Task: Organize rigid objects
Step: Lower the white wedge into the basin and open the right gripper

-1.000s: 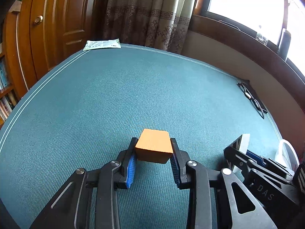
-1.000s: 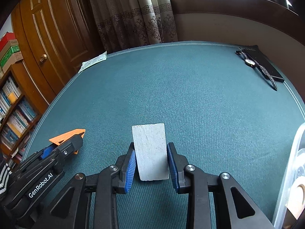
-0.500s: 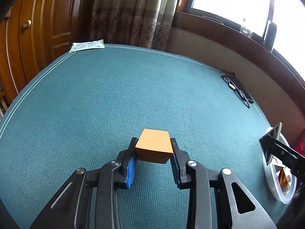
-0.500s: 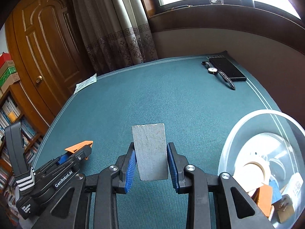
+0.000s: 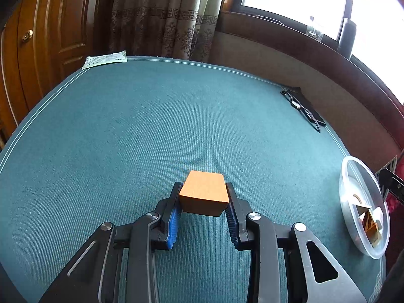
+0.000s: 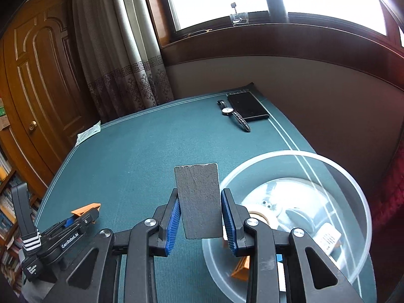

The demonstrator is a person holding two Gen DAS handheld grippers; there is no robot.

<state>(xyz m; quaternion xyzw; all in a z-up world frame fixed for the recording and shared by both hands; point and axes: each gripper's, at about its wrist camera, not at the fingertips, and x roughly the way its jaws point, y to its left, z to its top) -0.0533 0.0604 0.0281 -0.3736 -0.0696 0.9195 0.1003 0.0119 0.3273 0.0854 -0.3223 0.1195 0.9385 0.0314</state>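
Swinging right, my right gripper (image 6: 199, 214) now holds its grey block (image 6: 198, 199) beside the clear bowl (image 6: 358, 257) for dropping, while my left gripper (image 5: 203, 210) fingers clench the orange block (image 5: 204, 193) above the tabletop (image 5: 151, 131).

My left gripper (image 5: 203, 205) holds a block (image 5: 204, 194) above the table (image 5: 126, 136). My right gripper (image 6: 199, 214) holds a slab (image 6: 199, 202) beside the bowl (image 6: 353, 184). A watch (image 6: 233, 115) lies far back, next to a case (image 6: 248, 106).
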